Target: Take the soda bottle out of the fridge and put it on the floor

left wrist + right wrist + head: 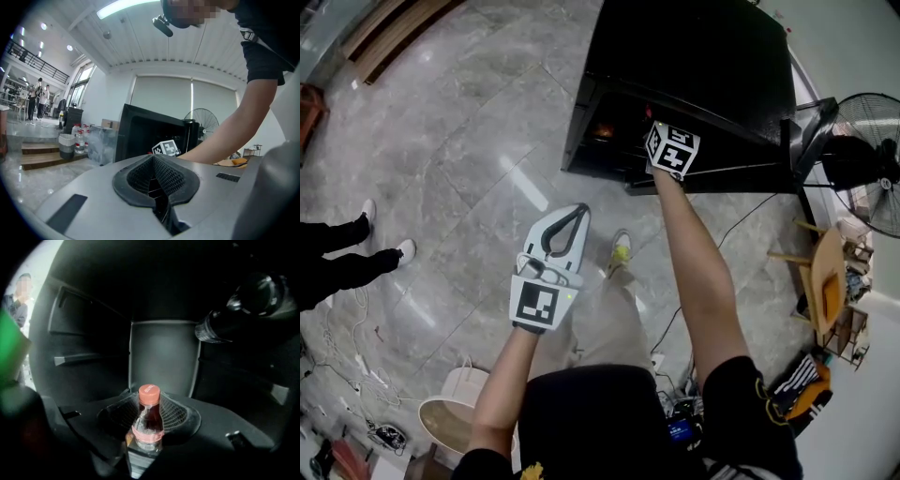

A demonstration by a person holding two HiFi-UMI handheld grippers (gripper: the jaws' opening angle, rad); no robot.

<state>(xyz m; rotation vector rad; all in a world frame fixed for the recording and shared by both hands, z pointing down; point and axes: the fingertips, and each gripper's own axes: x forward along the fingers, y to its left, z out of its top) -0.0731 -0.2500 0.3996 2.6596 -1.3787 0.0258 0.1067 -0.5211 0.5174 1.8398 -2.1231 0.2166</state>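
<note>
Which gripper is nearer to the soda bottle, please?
Right. The right gripper clamps the soda bottle inside the fridge; the left gripper hangs outside, above the floor.

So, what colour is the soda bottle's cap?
Orange-red: the cap of the soda bottle shows best in the right gripper view.

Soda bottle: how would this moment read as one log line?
right gripper: closed on soda bottle, upright inside fridge | left gripper: shut, empty, outside | bottle not yet out
</note>
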